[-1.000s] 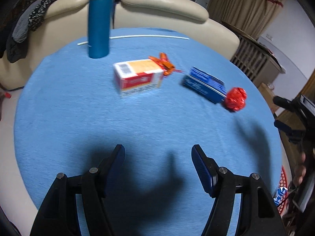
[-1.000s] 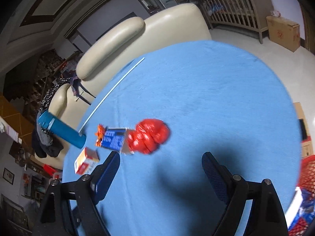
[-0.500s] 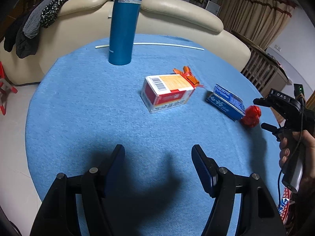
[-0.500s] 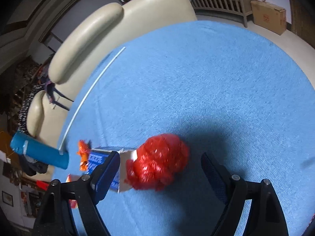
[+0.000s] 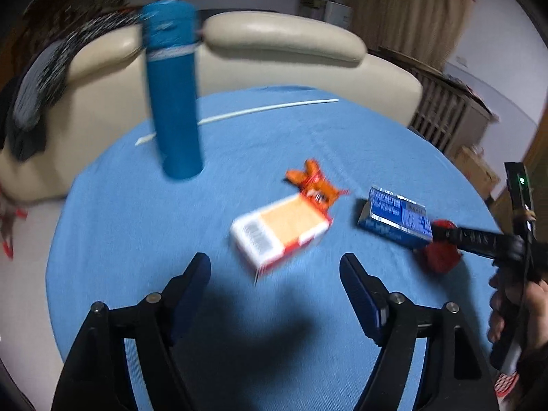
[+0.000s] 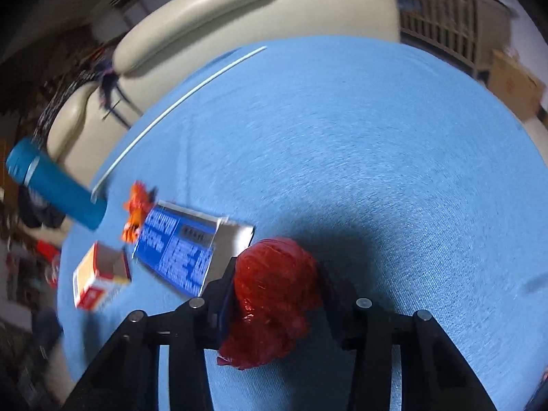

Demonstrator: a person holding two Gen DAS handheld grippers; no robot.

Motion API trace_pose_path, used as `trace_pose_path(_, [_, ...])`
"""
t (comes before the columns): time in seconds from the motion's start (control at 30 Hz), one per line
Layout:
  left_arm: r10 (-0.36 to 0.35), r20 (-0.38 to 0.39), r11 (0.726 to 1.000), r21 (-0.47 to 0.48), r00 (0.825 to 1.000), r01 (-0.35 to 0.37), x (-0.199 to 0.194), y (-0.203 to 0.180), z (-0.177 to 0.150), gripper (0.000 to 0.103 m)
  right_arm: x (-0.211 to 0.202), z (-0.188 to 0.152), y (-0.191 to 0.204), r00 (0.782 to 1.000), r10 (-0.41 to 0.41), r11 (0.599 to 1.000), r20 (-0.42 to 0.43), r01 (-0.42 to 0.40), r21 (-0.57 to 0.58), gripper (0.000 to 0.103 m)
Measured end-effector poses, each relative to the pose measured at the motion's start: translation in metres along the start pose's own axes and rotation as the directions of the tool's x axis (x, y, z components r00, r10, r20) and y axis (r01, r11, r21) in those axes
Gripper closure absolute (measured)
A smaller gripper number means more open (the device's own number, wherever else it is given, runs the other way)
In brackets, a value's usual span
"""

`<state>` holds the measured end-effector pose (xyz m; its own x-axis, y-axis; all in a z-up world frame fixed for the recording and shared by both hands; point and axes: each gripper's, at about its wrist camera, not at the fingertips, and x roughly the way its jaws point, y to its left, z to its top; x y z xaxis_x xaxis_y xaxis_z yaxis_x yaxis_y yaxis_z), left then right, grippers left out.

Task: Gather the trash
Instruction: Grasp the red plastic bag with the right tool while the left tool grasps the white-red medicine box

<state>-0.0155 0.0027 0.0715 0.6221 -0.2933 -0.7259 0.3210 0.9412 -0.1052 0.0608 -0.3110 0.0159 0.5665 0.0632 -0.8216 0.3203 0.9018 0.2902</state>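
Note:
My right gripper (image 6: 277,284) is shut on a crumpled red plastic wad (image 6: 274,294) on the round blue table (image 6: 359,144); it also shows in the left wrist view (image 5: 441,257). Beside the wad lies a blue box (image 6: 178,243), also in the left wrist view (image 5: 397,219). An orange-and-white box (image 5: 281,229) lies just ahead of my open, empty left gripper (image 5: 274,270). A crumpled orange wrapper (image 5: 311,181) lies behind that box.
A tall blue flask (image 5: 174,96) stands at the back left of the table. A thin white stick (image 5: 257,111) lies near the far edge. A cream sofa (image 5: 274,41) stands behind the table. A cardboard box (image 6: 513,82) sits on the floor at right.
My right gripper moved forward and closed on the red wad. My left gripper moved closer to the orange-and-white box.

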Motion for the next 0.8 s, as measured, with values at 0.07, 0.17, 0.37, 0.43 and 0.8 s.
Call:
trace_pose_path(0.07, [-0.018,-0.021,0.998,0.062,1.000,0.020,0.012,-0.004,0.013,0.024,-0.001,-0.003,0.002,1.000,0.011,1.000,-0.003,-0.011,-0.021,0.056])
trace_pose_path(0.17, [-0.049,-0.061,0.983,0.172,0.997,0.059,0.027,-0.007,0.027,0.024,-0.001,-0.006,0.001,0.999,0.033,0.999,-0.012,-0.033,-0.042,0.056])
trace_pose_path(0.37, [-0.099,-0.183,0.927,0.340,0.978,0.158,0.051,-0.005,0.041,0.024,-0.001,-0.008,-0.003,0.997,0.074,0.996,-0.031,-0.075,-0.050,0.056])
trace_pose_path(0.43, [-0.087,-0.233,0.909,0.380,0.968,0.173,0.061,-0.004,0.043,0.024,-0.002,-0.009,-0.005,0.996,0.084,0.995,-0.033,-0.085,-0.051,0.056])
trace_pose_path(0.8, [-0.072,-0.321,0.952,0.261,0.944,0.162,0.075,-0.006,0.018,0.045,-0.003,-0.013,0.004,0.995,0.097,0.990,-0.039,-0.100,-0.096,0.060])
